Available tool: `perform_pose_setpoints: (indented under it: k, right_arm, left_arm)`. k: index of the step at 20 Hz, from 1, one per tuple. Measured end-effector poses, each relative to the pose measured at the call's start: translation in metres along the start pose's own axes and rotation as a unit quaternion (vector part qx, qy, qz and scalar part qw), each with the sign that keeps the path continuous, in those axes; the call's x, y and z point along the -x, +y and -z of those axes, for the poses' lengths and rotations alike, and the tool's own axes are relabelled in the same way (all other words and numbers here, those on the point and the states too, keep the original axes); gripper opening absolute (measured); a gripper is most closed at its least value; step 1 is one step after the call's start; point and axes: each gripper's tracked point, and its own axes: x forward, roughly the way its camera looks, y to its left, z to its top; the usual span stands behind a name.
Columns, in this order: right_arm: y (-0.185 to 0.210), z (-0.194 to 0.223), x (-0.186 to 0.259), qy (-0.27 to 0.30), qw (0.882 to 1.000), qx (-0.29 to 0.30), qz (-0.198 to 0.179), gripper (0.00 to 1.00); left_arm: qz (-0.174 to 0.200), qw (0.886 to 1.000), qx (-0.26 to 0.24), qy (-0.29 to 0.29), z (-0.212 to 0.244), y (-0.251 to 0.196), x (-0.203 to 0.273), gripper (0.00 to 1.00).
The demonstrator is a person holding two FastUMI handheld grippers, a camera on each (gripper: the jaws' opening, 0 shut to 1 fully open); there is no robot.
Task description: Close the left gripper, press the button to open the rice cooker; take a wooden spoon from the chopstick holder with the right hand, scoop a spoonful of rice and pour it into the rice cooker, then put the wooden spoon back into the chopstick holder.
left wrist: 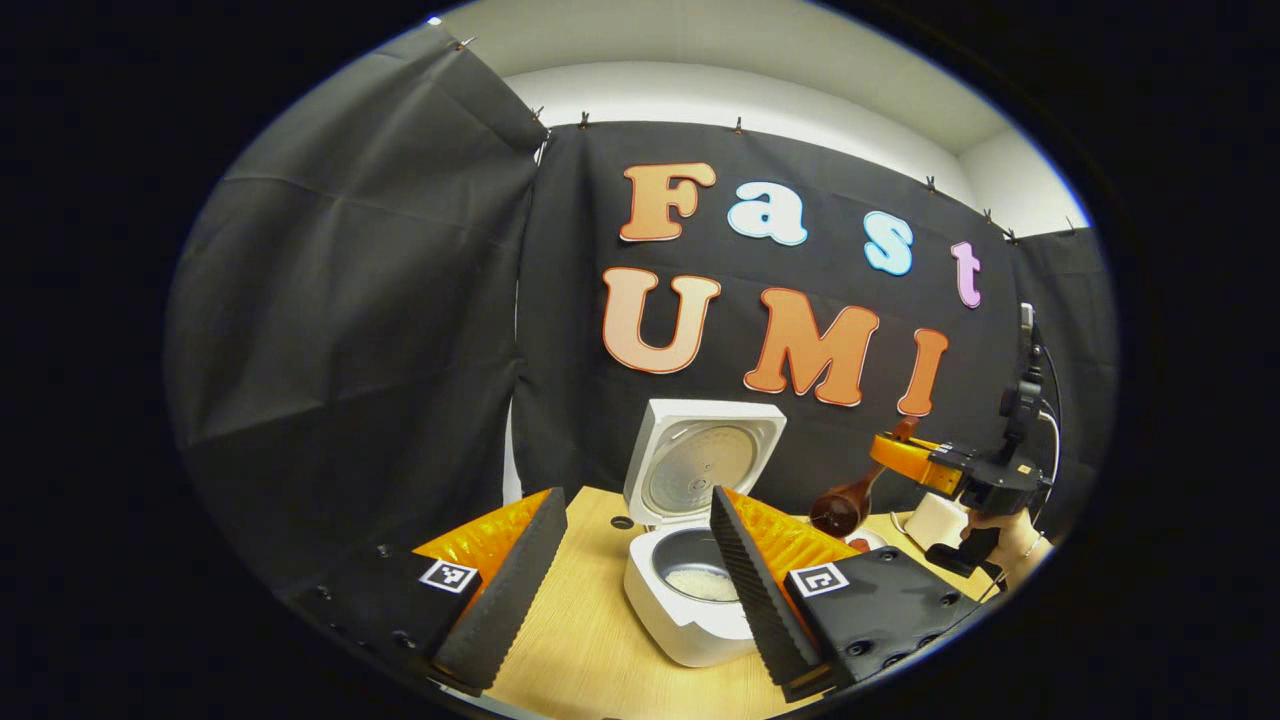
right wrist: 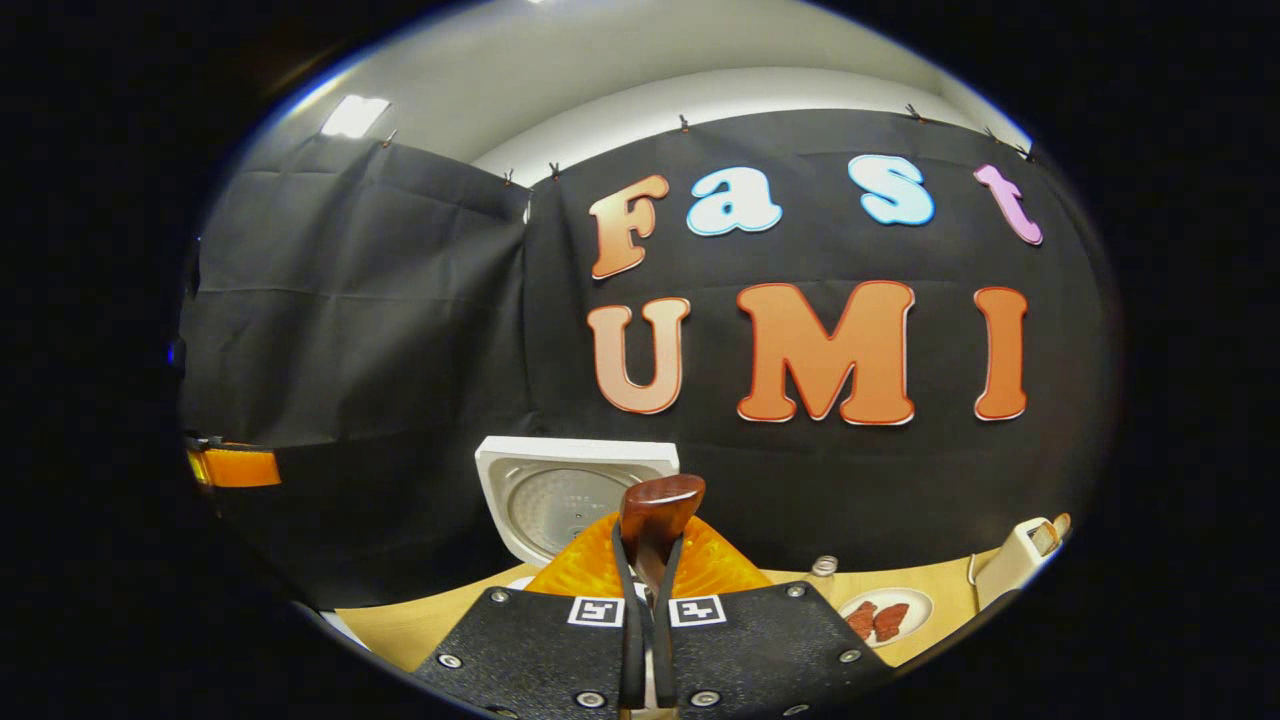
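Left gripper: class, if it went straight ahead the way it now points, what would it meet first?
Probably the white rice cooker with its lid up: it sits on the wooden table just ahead of the left gripper, between its open jaws. Depth is hard to judge.

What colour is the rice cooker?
White; the rice cooker shows best in the left gripper view, lid up.

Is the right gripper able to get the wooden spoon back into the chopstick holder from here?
Probably yes: the right gripper grips the wooden spoon, and the chopstick holder stands just below it with nothing between.
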Motion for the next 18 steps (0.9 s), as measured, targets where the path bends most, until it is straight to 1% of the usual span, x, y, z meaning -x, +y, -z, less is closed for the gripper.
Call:
perform_pose_setpoints:
  k: [1, 6, 7, 10, 14, 16, 17, 18]
  right_arm:
    - [-0.011, 0.001, 0.009, 0.001, 1.0, -0.001, 0.011, 0.02]
    - [-0.069, 0.003, 0.062, -0.001, 0.997, -0.014, 0.07, 0.02]
    - [-0.075, 0.012, 0.066, 0.0, 0.997, -0.013, 0.082, 0.02]
    - [-0.115, 0.026, 0.1, 0.012, 0.992, -0.012, 0.121, 0.02]
    - [-0.166, 0.053, 0.146, 0.033, 0.983, -0.038, 0.178, 0.02]
    - [-0.188, 0.068, 0.169, 0.04, 0.976, -0.053, 0.208, 0.02]
    - [-0.196, 0.075, 0.18, 0.044, 0.973, -0.062, 0.22, 0.02]
    - [-0.204, 0.083, 0.191, 0.048, 0.97, -0.071, 0.23, 0.02]
  left_arm:
    - [0.003, 1.0, 0.001, 0.0, 0.001, -0.004, 0.002, 0.98]
    - [0.02, 1.0, 0.005, 0.002, 0.003, -0.023, 0.006, 0.98]
    - [0.022, 1.0, 0.004, 0.001, 0.003, -0.026, 0.006, 0.98]
    - [0.031, 1.0, -0.006, -0.002, 0.001, -0.036, 0.008, 0.98]
    - [0.046, 0.999, -0.013, -0.005, -0.003, -0.052, 0.01, 0.98]
    - [0.046, 0.999, -0.018, -0.006, -0.002, -0.056, 0.01, 0.98]
    - [0.047, 0.999, -0.018, -0.004, 0.0, -0.059, 0.009, 1.0]
    - [0.048, 0.999, -0.016, -0.002, 0.0, -0.061, 0.009, 1.0]
